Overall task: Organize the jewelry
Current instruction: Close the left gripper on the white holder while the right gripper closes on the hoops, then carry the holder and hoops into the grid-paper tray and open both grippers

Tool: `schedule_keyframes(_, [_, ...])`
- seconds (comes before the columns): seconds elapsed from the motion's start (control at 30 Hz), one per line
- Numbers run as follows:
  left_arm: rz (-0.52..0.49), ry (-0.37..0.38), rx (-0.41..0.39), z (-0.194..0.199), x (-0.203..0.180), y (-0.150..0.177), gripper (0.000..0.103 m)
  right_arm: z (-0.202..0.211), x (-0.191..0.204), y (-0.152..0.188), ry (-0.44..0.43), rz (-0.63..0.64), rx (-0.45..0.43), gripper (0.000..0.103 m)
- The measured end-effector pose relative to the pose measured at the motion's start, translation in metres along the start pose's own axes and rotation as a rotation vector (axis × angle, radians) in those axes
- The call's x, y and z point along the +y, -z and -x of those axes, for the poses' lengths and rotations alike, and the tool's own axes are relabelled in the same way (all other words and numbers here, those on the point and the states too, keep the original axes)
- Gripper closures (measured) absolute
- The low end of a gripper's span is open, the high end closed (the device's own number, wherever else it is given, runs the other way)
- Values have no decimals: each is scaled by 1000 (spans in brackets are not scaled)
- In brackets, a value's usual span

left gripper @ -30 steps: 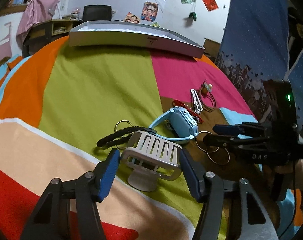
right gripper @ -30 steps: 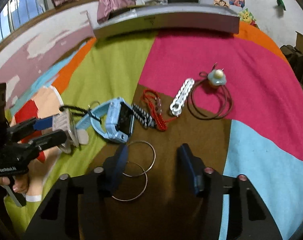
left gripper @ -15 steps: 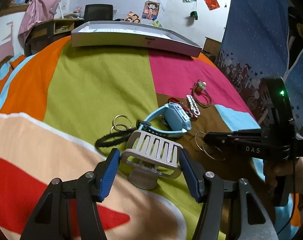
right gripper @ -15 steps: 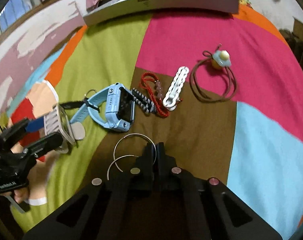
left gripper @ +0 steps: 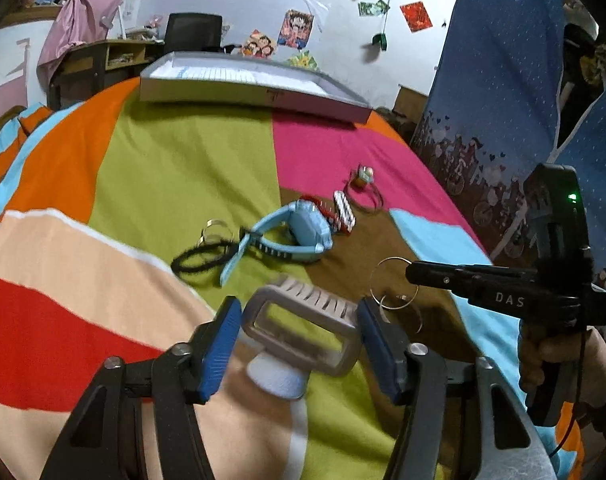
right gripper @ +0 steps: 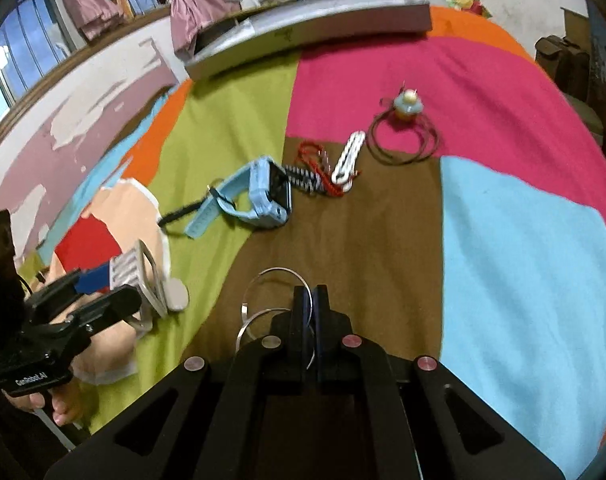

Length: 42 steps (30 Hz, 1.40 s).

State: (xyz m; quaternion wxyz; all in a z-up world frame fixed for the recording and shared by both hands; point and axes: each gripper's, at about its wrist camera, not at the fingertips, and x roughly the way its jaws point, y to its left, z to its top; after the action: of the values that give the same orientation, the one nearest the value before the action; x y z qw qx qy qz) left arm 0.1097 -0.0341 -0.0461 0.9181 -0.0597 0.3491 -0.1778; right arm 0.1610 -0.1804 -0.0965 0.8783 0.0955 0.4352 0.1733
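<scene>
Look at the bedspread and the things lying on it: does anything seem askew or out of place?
The white slotted stand sits tilted between the closing left gripper, not upright on its round foot. The blue watch lies on its side.

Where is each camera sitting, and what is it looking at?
Left wrist: sits on the left gripper, whose jaws are closing around the white rack; faces the bed and far box; the right gripper and a hand show.
Right wrist: sits on the right gripper, shut on the hoop earrings; the left gripper shows at left.
Shared: blue watch, rack, hoops.
</scene>
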Motion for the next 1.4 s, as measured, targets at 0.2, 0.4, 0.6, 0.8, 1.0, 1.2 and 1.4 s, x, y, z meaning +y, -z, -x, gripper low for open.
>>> schedule_keyframes(0.2, [40,-1,38,-22,10,-24,96,29,-3,-24,-17,28,-100,101])
schedule_keyframes(0.4, [66,51,43,-19,19,-13,90,28,3,-41,-31,52,-119,101])
schedule_keyframes(0.6, [48,45,128,-27,18,4,85,14,2,-25,-40,36,-80,101])
schedule_keyframes(0.8, [21,34,142,-31,13,4,80,6,1,-15,-34,28,-52,101])
schedule_keyframes(1.0, [48,11,123,-27,16,-6,98,6,3,-17,-41,28,-61,101])
schedule_keyframes(1.2, [94,40,68,-20,23,-32,98,14,4,-34,-76,21,-100,101])
schedule_keyframes(1.4, [106,36,-21,-24,35,-100,98,25,3,-82,-96,42,-157,101])
